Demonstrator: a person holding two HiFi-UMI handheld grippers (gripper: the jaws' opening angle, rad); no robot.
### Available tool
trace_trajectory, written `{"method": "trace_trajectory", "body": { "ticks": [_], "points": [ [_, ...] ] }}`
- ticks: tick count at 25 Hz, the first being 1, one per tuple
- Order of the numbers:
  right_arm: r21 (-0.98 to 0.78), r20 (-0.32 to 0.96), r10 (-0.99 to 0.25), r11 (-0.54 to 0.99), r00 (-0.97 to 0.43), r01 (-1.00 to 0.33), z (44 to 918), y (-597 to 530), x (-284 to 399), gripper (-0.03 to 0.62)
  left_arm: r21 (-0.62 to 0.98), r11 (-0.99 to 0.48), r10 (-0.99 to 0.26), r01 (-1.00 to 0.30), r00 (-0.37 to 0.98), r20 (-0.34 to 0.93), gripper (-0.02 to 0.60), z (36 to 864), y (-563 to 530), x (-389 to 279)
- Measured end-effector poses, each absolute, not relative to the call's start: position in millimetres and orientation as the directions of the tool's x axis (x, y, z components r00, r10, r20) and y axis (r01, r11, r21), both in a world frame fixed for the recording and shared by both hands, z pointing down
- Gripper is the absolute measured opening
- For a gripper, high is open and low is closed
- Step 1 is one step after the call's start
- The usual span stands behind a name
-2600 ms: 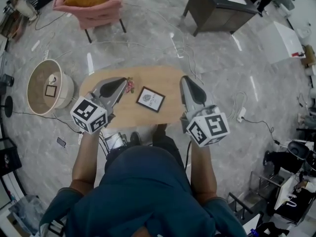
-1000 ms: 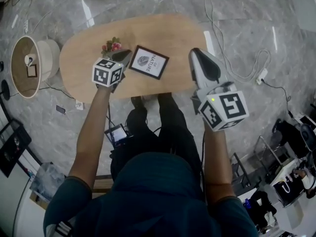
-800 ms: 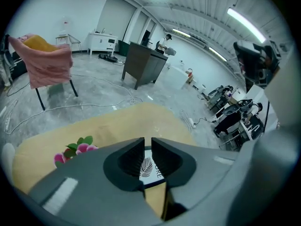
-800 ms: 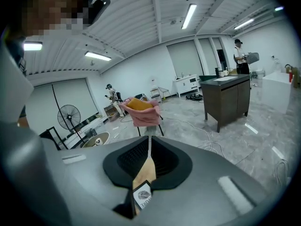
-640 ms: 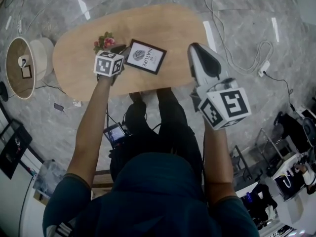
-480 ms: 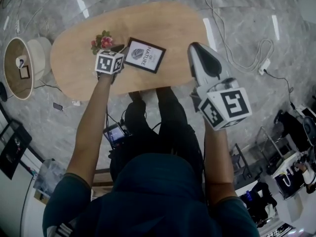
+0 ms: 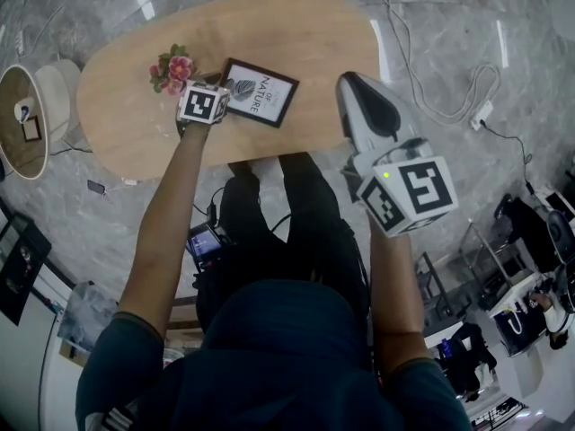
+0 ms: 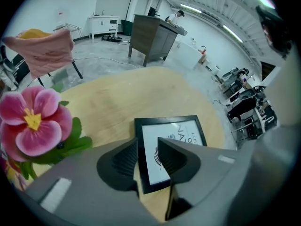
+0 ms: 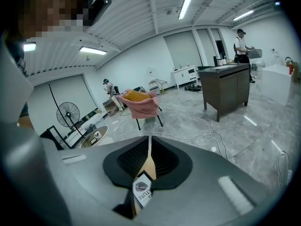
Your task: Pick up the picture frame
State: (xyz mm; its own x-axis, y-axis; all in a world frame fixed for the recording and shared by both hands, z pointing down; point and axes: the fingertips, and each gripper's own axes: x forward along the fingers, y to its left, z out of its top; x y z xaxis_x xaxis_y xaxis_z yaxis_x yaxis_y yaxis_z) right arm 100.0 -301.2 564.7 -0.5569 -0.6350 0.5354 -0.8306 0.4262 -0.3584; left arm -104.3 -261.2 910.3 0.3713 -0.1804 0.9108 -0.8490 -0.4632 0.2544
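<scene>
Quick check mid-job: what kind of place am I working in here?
Probably an open lab or studio staged as a lounge: loose cables on a stone-look floor, ceiling strip lights, and a pink chair near the oval wooden table.

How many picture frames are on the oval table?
1. The picture frame lies flat on the table, right of the flowers, its edge between the left tool's just-opened jaws. None seems hidden.

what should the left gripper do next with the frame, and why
Probably ease down a touch and close on the left edge of the frame. The left gripper has just been opening its fingers, which stand apart with that edge between them, not yet pinched. The frame lies flat on the table.
</scene>
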Motion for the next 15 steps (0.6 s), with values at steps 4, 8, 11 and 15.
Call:
{"method": "trace_trajectory", "body": {
  "ticks": [4,8,11,15],
  "points": [
    [-0.356,0.548,-0.627,0.424,-0.554,-0.833,574,-302,103,0.012,0.179,-0.468,-0.216,-0.866,0.308,0.927,0.127,922,-272,-111],
    [-0.360,0.558,-0.620,0.419,-0.552,-0.834,582,-303,105,0.012,0.162,-0.463,-0.222,-0.871,0.292,0.930,0.127,932,-277,-111],
    [-0.364,0.563,-0.615,0.415,-0.552,-0.834,587,-303,104,0.012,0.183,-0.443,-0.194,-0.878,0.293,0.936,0.112,940,-272,-112],
    [-0.369,0.565,-0.614,0.410,-0.552,-0.834,591,-305,106,0.012,0.204,-0.404,-0.166,-0.892,0.291,0.942,0.100,945,-264,-112]
  ]
}}
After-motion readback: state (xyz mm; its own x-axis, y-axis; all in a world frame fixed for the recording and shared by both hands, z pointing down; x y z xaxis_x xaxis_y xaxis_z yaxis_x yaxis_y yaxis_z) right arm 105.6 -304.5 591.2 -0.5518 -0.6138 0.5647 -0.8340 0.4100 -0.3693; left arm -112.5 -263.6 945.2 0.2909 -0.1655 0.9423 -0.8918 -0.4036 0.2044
